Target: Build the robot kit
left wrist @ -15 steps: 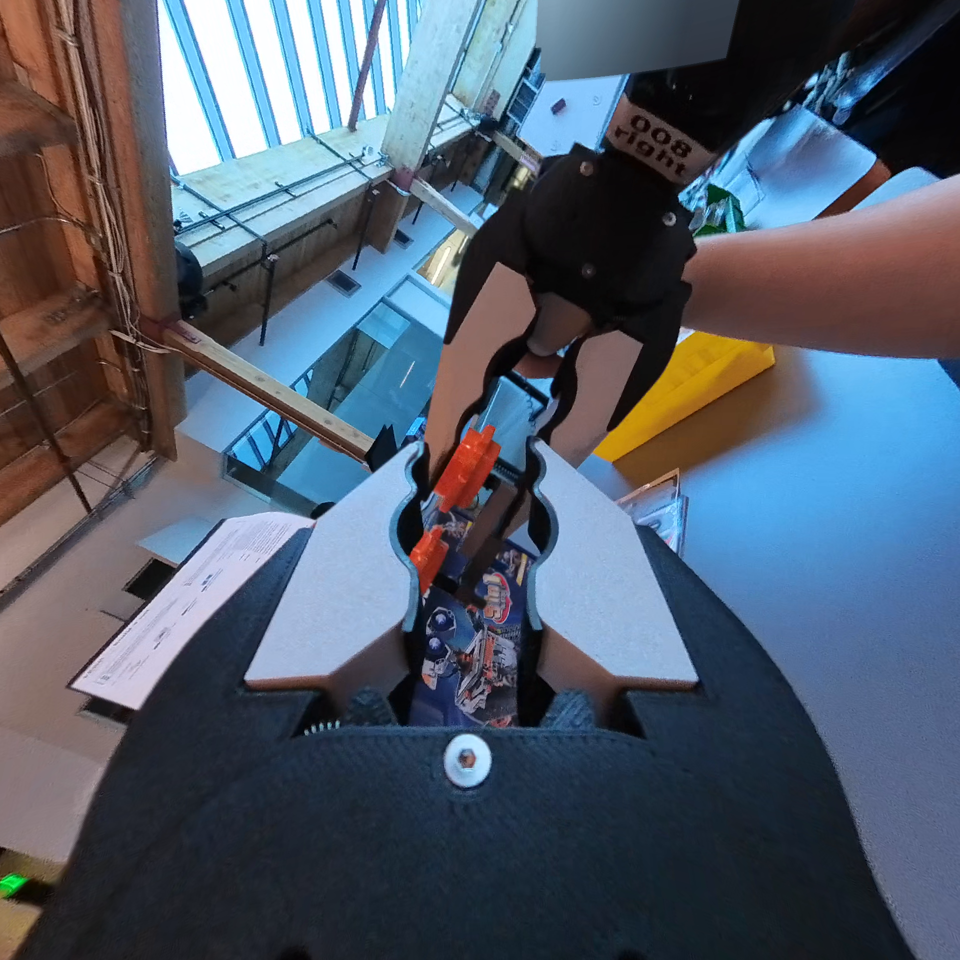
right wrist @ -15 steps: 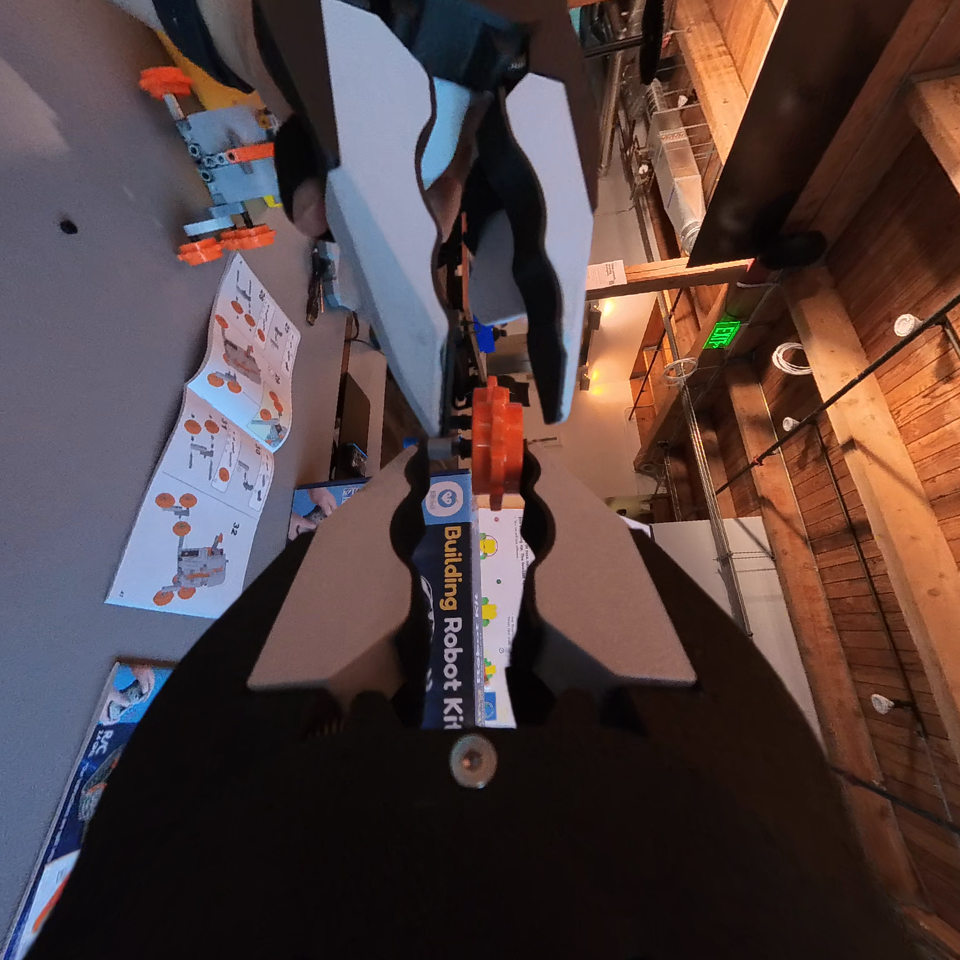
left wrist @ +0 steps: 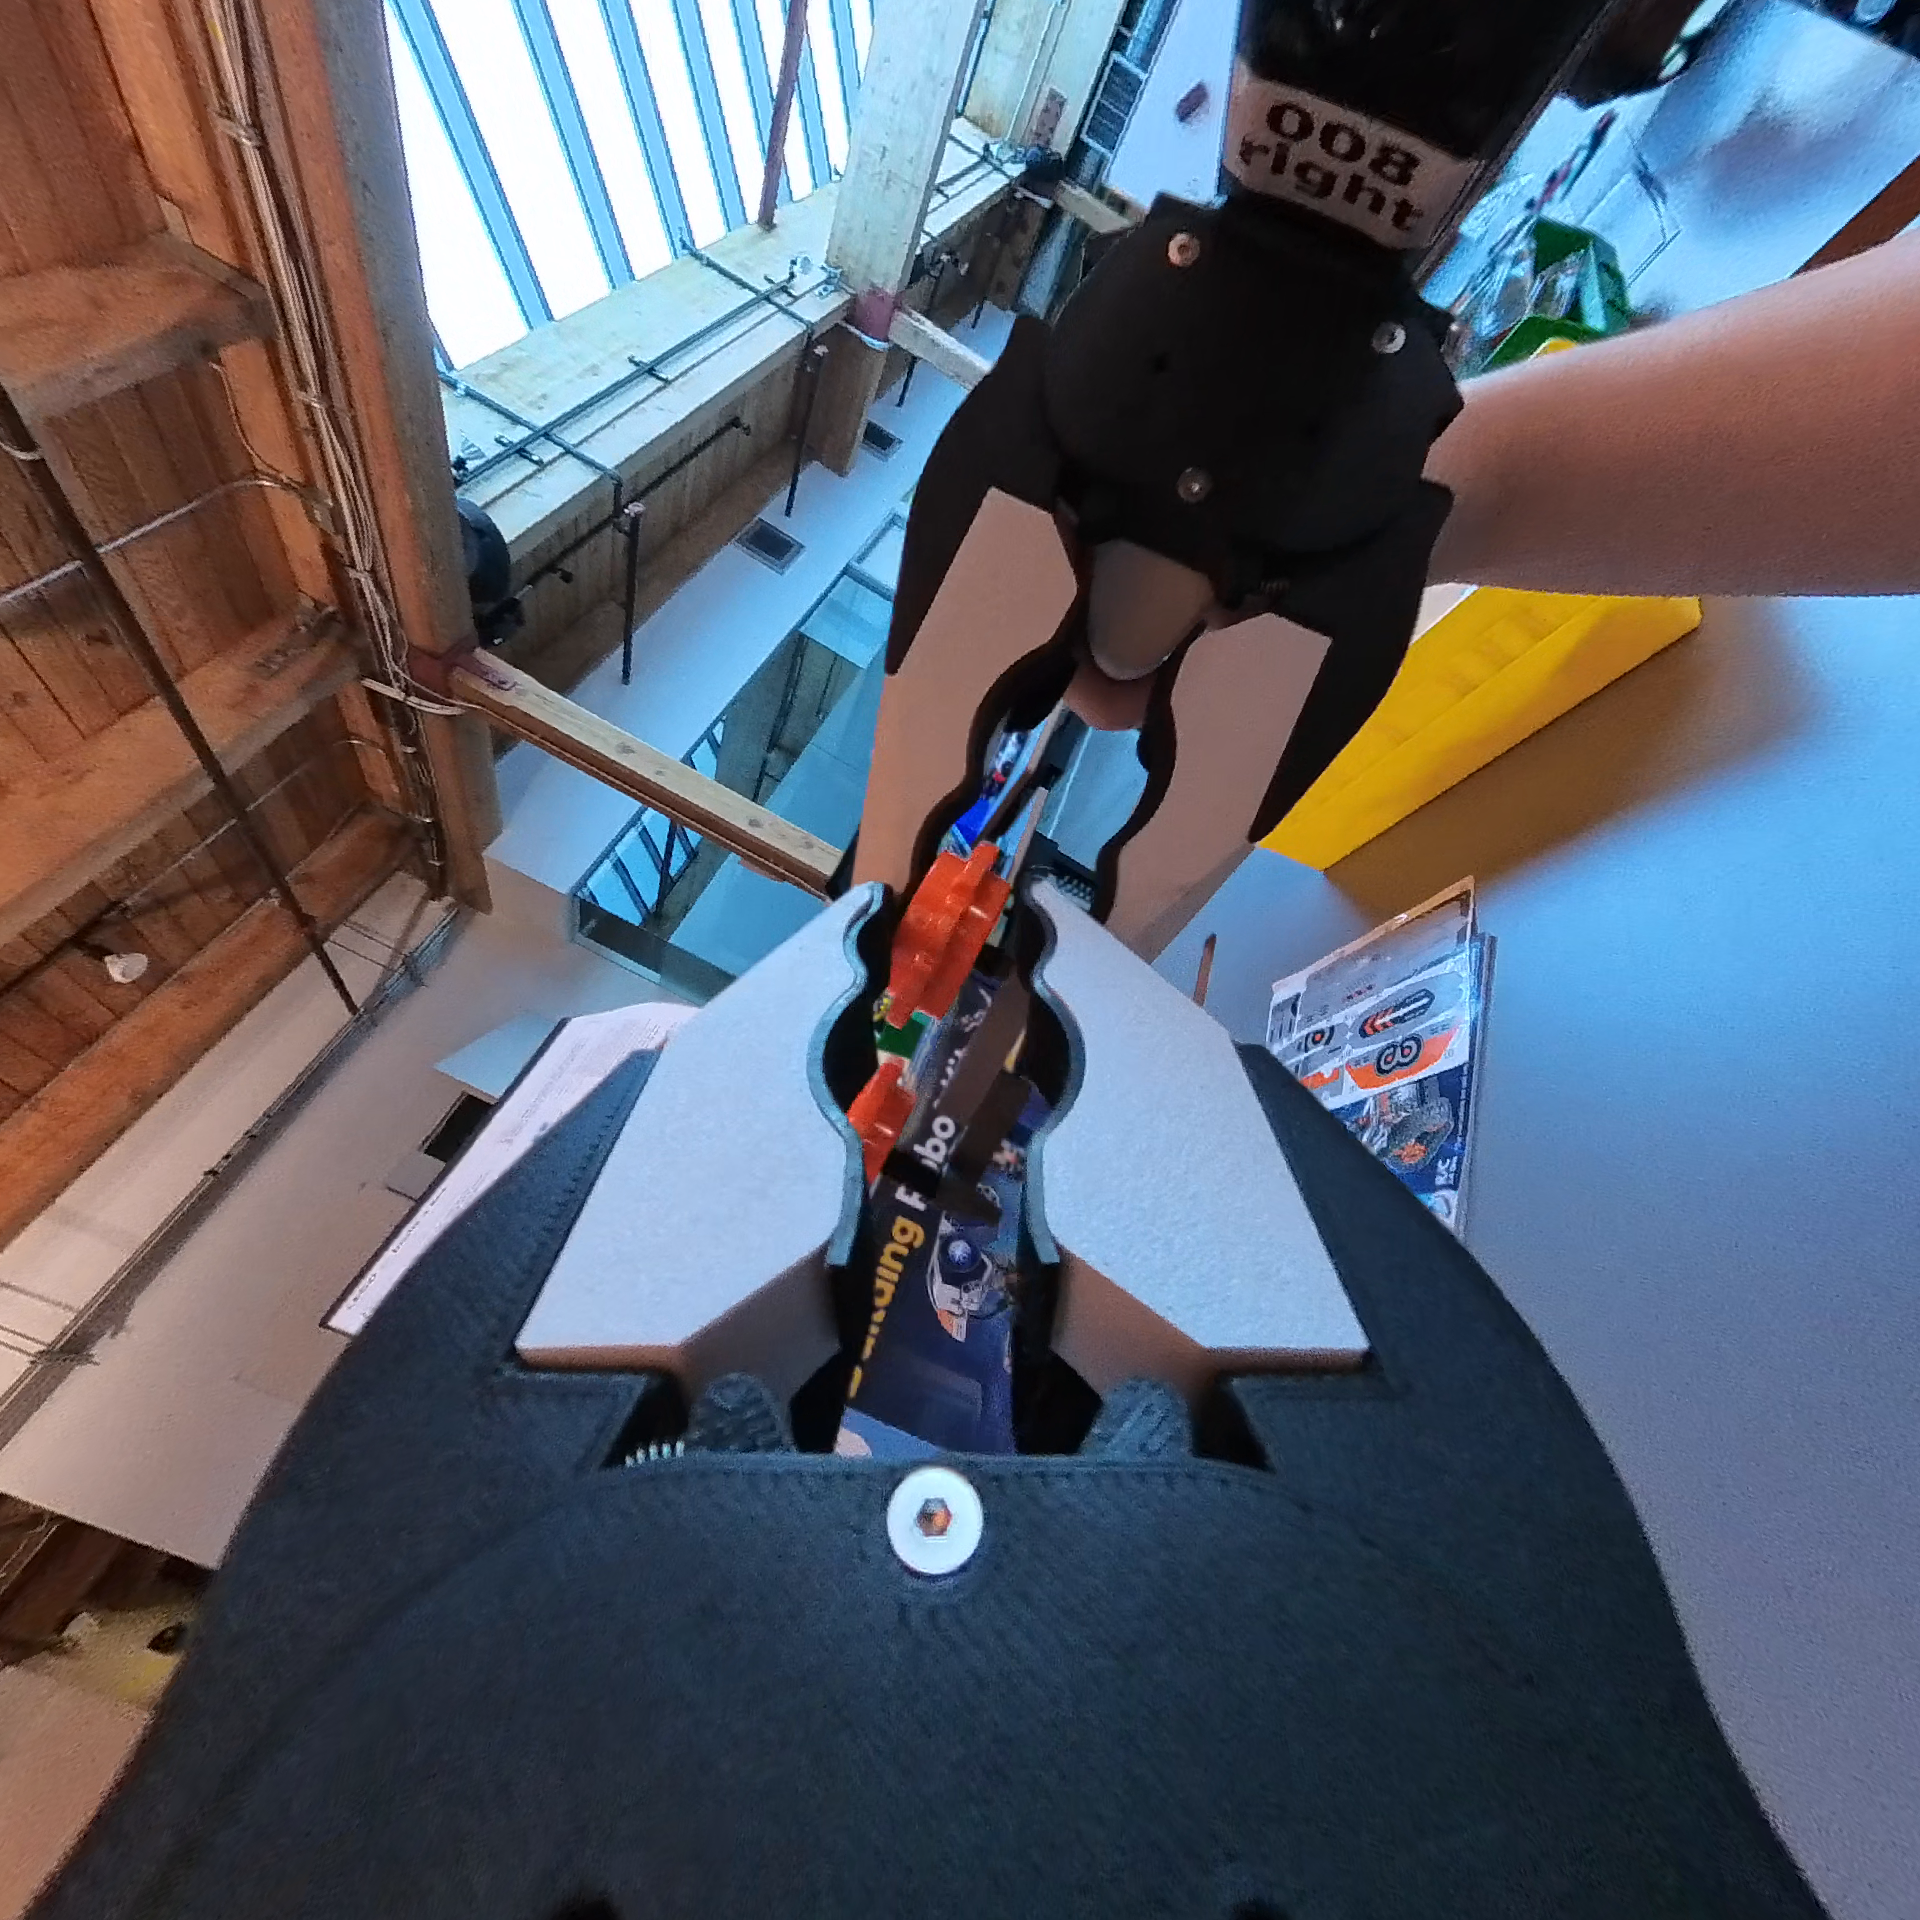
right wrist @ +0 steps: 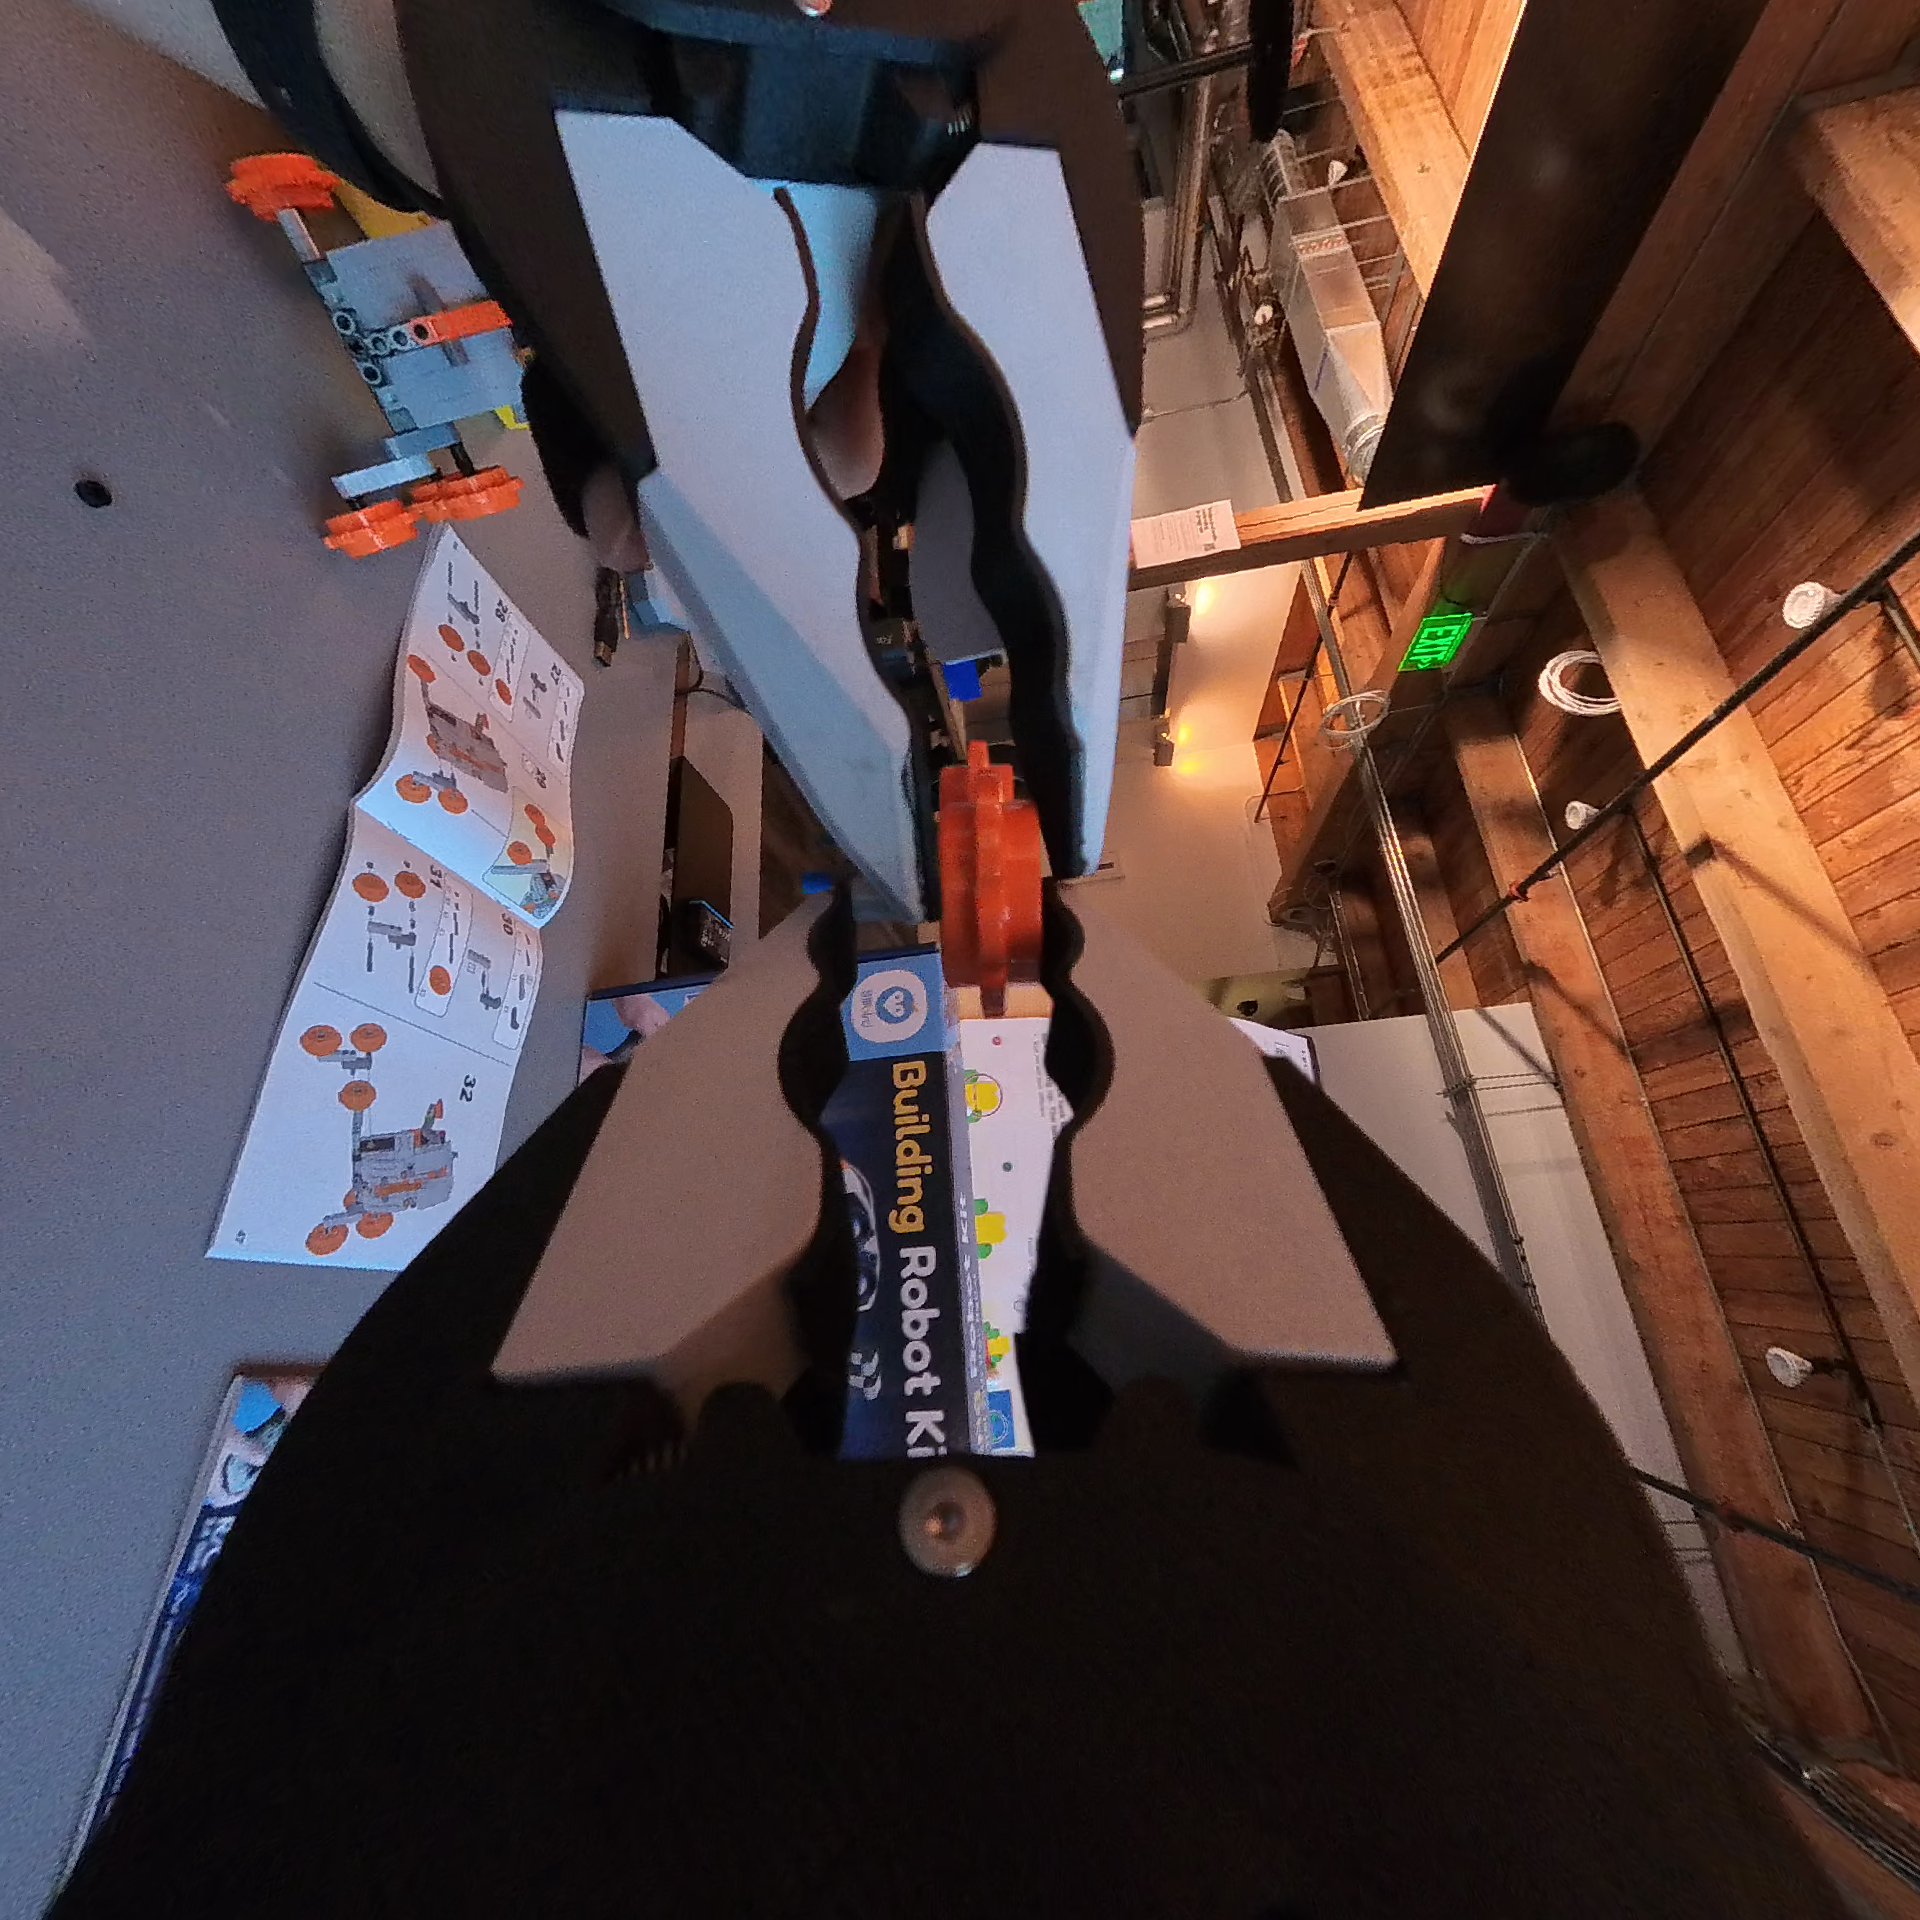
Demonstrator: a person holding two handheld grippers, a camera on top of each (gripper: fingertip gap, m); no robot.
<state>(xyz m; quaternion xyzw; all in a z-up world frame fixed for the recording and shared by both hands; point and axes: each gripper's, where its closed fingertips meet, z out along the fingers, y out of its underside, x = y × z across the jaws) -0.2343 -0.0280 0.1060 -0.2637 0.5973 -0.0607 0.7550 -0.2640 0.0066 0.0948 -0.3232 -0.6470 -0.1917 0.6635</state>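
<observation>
The left gripper (left wrist: 951, 925) seems clamped on an orange gear (right wrist: 987, 873), held in the air beside the grey table (left wrist: 1714, 1039); the right gripper (right wrist: 951, 914) meets it tip to tip, its jaws narrow; its grip cannot be told.

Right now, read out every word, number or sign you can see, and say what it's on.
I don't quote writing; these things bear it:
White label on the right gripper: legible.
Dark blue box: large print, legible.
Open booklet on the table: page numbers, legible.
Green lit sign: legible.
Sheet on the wooden beam: too small.
</observation>
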